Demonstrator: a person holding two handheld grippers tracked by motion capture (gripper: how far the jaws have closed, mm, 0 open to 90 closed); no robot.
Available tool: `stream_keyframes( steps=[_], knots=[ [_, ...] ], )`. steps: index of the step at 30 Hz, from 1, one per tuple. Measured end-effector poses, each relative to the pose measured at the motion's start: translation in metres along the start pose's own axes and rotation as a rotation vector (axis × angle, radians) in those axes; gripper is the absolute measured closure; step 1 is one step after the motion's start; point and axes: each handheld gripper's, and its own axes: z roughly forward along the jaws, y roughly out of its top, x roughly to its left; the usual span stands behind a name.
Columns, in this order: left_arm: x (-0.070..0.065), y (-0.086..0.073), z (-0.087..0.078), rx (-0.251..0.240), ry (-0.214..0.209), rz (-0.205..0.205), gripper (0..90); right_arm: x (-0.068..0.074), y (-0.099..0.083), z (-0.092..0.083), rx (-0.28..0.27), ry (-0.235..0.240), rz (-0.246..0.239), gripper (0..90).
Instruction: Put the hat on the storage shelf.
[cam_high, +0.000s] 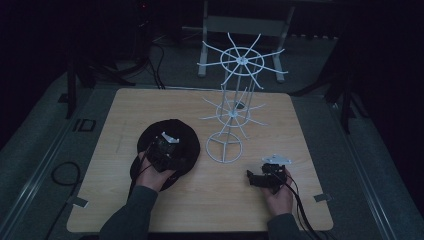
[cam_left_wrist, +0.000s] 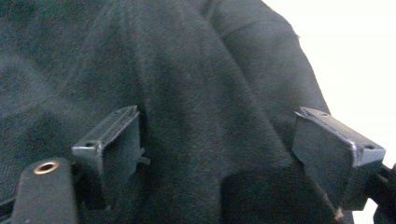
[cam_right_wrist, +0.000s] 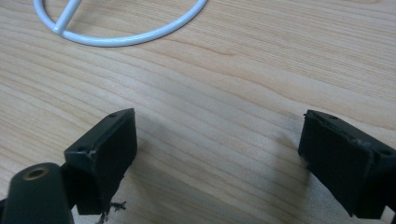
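Hat (cam_high: 172, 137), black and soft, flat on table (cam_high: 300, 130) left of white wire rack (cam_high: 231, 112), left gripper (cam_left_wrist: 219, 154) spread wide over its cloth, gripping nothing yet, likely lining up a pinch; right gripper (cam_right_wrist: 217, 158) equally wide, empty above bare wood.

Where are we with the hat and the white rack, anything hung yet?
Nothing looks hung: the white rack stands bare on the table. In hand: the left gripper is open over the black hat, cloth between its jaws, not yet clamped. The right gripper is open above bare wood near the rack's base ring. Gripping, lifting and hanging likely remain.
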Motion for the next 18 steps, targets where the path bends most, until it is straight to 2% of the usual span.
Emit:
stream_keyframes(
  steps=[4, 8, 12, 16, 18],
  knots=[
    [0.0018, -0.0027, -0.0005, 0.011, 0.018, -0.006, 26.0, 0.0000, 0.0000, 0.0000, 0.000, 0.000, 0.000, 11.3],
    [0.0033, -0.0077, -0.0001, 0.011, 0.047, -0.017, 37.0, 0.0000, 0.0000, 0.0000, 0.000, 0.000, 0.000, 11.3],
    [0.0032, -0.0095, 0.0003, 0.041, 0.073, 0.014, 42.9, 0.0000, 0.0000, 0.0000, 0.000, 0.000, 0.000, 11.3],
    [0.0014, -0.0075, 0.0001, 0.058, 0.093, 0.033, 54.8, 0.0000, 0.0000, 0.0000, 0.000, 0.000, 0.000, 11.3],
    [0.0023, -0.0065, -0.0001, 0.064, 0.092, 0.037, 65.9, 0.0000, 0.0000, 0.0000, 0.000, 0.000, 0.000, 11.3]
  ],
)
